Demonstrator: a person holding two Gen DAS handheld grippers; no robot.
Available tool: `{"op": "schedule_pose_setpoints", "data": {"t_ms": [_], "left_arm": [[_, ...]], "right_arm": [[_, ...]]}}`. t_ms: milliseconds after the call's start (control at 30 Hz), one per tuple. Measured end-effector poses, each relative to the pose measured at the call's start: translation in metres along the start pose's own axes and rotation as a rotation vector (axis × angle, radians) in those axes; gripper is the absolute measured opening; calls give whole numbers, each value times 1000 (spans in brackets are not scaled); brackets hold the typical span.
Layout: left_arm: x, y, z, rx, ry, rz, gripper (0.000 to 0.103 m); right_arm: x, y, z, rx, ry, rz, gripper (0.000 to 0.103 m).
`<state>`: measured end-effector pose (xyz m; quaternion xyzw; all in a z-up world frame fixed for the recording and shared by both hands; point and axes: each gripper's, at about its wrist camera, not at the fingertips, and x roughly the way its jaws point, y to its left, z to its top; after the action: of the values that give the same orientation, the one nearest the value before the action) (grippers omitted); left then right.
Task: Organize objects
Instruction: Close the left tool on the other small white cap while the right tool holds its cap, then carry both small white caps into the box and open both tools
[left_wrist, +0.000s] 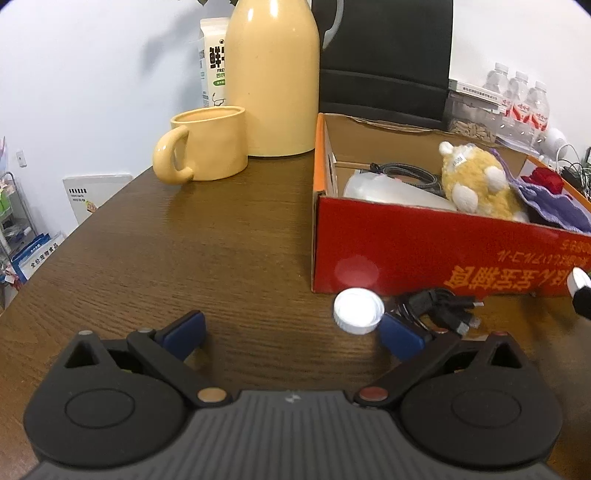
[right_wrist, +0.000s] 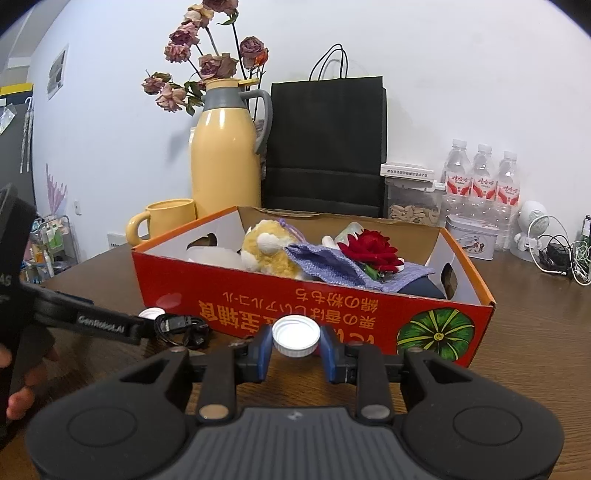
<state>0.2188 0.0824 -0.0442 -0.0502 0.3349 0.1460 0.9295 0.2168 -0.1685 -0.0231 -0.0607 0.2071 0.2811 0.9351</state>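
Here, your right gripper (right_wrist: 296, 349) was clamped on a white bottle cap (right_wrist: 296, 336) — both blue pads pressed against its rim, holding it just in front of the long red side of the cardboard box (right_wrist: 258, 295). A second white cap (left_wrist: 358, 309) lay on the table (left_wrist: 221, 240) by the box's near left corner, touching a coiled black cable (left_wrist: 439, 306) beside it. Your left gripper (left_wrist: 295, 334) stood wide open, nothing between its fingers; its right pad (left_wrist: 400, 336) sat just beside that second cap, though you could not tell whether they touched. Inside the box lay a yellow plush toy (right_wrist: 267, 251), a purple knitted cloth (right_wrist: 325, 262) and a red rose (right_wrist: 371, 249). Beyond the box's far left corner stood a yellow mug (left_wrist: 207, 146) and a yellow thermos (left_wrist: 273, 77) — the mug just beside the thermos.
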Motion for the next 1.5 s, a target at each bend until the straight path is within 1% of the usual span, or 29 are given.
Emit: {"op": "schedule_pose_setpoints", "data": {"t_ms": [133, 167, 200, 233, 267, 300, 333, 367, 533, 700, 1033, 1167, 1267, 1367, 1500], "left_arm": [[1, -3, 2, 6, -12, -6, 92], [1, -4, 2, 8, -17, -11, 86], [0, -5, 3, 10, -23, -13, 82], [-1, -7, 3, 13, -30, -14, 72], [-2, -8, 3, 17, -36, -16, 60], [-3, -9, 2, 19, -44, -21, 52], [-4, -10, 2, 20, -49, -25, 35], [-5, -11, 2, 18, -53, -29, 30], [-9, -12, 1, 12, -68, -39, 30], [-17, -11, -1, -1, -103, -21, 30], [-43, -8, -6, -24, -197, -33, 30], [-55, -11, -4, -31, -238, -49, 30], [-65, -19, 0, -31, -270, -87, 30], [-72, -30, 10, -17, -302, -122, 30], [-74, -43, 28, -3, -335, -143, 30]], "right_arm": [[1, 1, 0, -3, 3, 1, 27], [1, 1, 0, -3, 4, 1, 27], [1, 1, 0, -4, 4, 1, 27], [0, 1, 0, -4, 5, 2, 27], [0, 1, 0, -5, 6, 3, 27], [0, 2, -1, -6, 7, 4, 27], [0, 2, -1, -6, 8, 4, 27], [0, 2, -1, -7, 7, 5, 27], [0, 3, -1, -8, 8, 6, 27], [0, 3, -1, -7, 7, 8, 27], [-6, 0, 2, -5, -28, 9, 27], [-14, 1, 4, -7, -71, 9, 27], [-20, 1, 9, -6, -103, 8, 27], [-25, -2, 17, 2, -134, 7, 27], [-24, -8, 35, -15, -164, -10, 27]]}}
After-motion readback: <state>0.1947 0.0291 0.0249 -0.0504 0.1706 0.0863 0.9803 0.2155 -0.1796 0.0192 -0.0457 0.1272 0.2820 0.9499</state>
